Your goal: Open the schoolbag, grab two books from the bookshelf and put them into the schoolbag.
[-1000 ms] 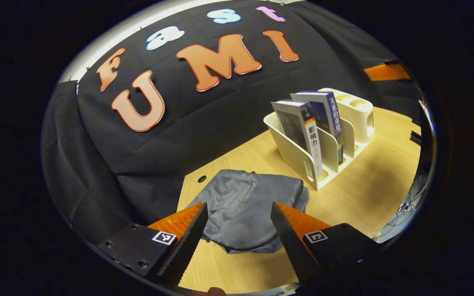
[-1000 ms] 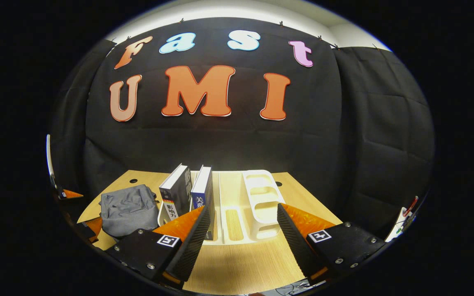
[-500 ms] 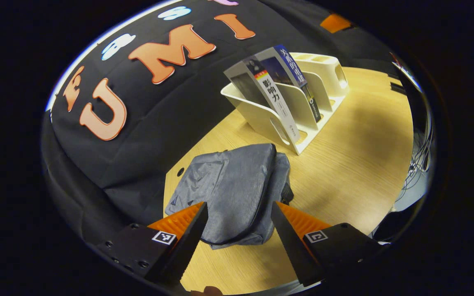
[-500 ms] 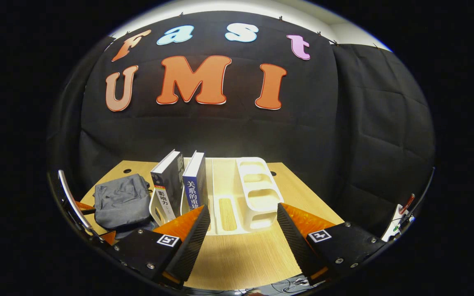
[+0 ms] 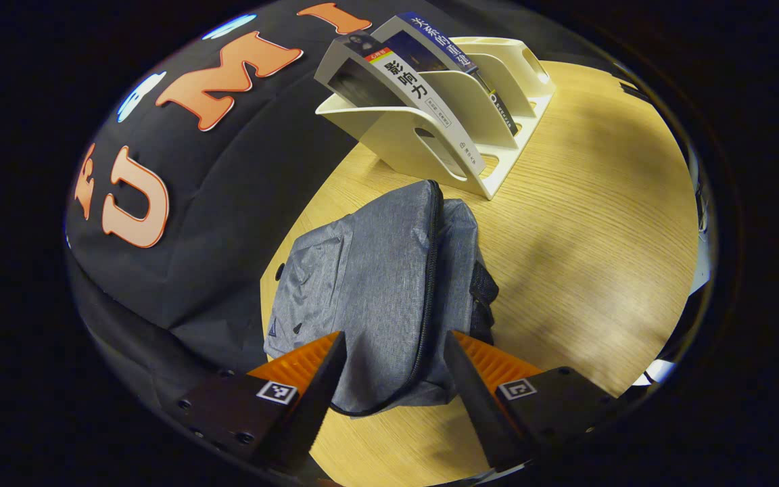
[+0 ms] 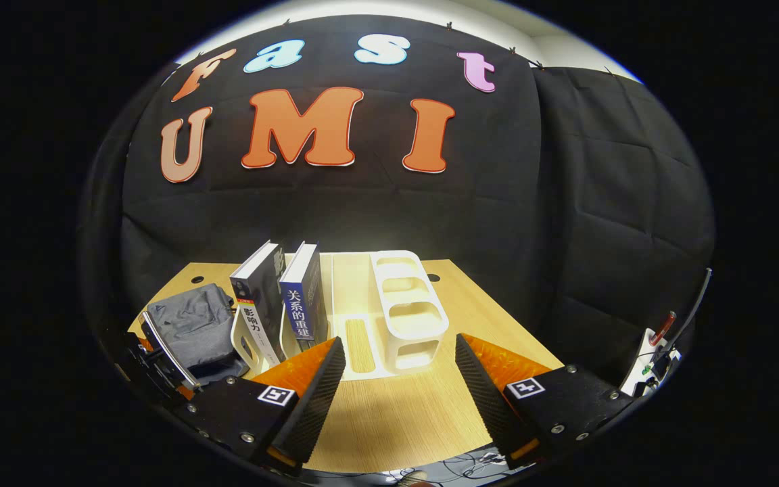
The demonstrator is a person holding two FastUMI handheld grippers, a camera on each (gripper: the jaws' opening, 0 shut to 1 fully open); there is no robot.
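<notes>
Where the left gripper view begins, nearest the lens, the left gripper [image 5: 393,379] stands with fingers spread and nothing between them, poised over the near end of the schoolbag [image 5: 376,297].

Schoolbag: grey fabric, lying flat on the wooden table [image 5: 585,223], its zipper [image 5: 430,270] running lengthwise and closed along the stretch that shows. A dark strap [image 5: 484,297] bunches at its right edge.

Bookshelf [image 5: 457,115]: cream plastic desktop rack, just beyond the bag's far end, with slanted dividers. Two books lean in its slots: the black book [image 5: 403,88] in the nearer slot, the blue book [image 5: 443,54] in the next.

In the right gripper view, the right gripper [image 6: 399,385] is likewise spread wide and empty, held above the table's near edge and facing the rack head-on. Beyond it: bookshelf [image 6: 399,318], with the blue book [image 6: 305,301] and black book [image 6: 257,297] upright at its left side. The schoolbag [image 6: 190,328] lies left of the rack. The left gripper [image 6: 159,358] shows at that bag's near edge.
</notes>
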